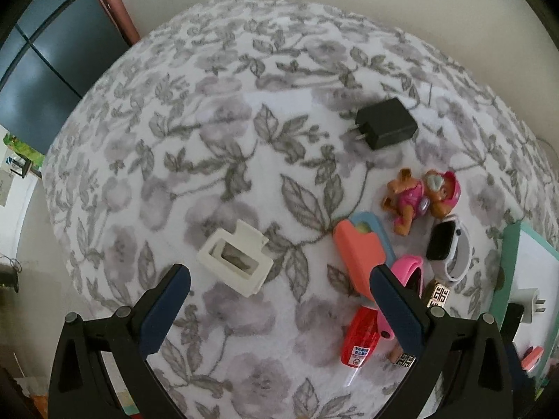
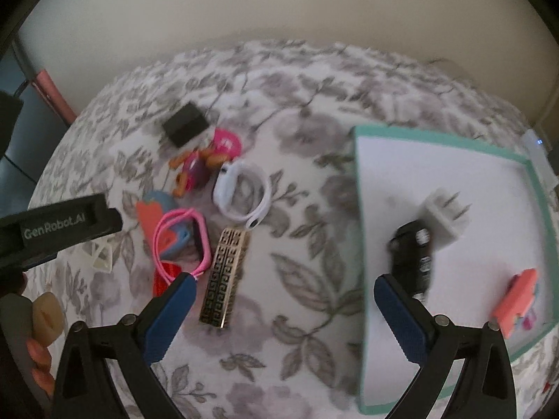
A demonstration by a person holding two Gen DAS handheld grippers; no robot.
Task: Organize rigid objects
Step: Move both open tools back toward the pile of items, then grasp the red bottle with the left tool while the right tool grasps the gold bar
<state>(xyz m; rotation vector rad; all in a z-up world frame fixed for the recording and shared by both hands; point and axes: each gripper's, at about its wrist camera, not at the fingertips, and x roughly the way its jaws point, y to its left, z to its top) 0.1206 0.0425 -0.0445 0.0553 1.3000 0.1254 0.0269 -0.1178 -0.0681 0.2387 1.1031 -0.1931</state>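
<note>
Several small items lie grouped on a floral blanket: a black charger, a toy dog, a coral and blue case, a white watch, a pink watch, a gold patterned bar and a red item. A white hair clip lies apart, just above my left gripper, which is open and empty. My right gripper is wide open and empty, between the gold bar and the teal-rimmed tray.
The tray holds a white plug, a small black item and a coral piece. The left gripper's black housing and a hand fill the left edge. A wall runs behind the bed.
</note>
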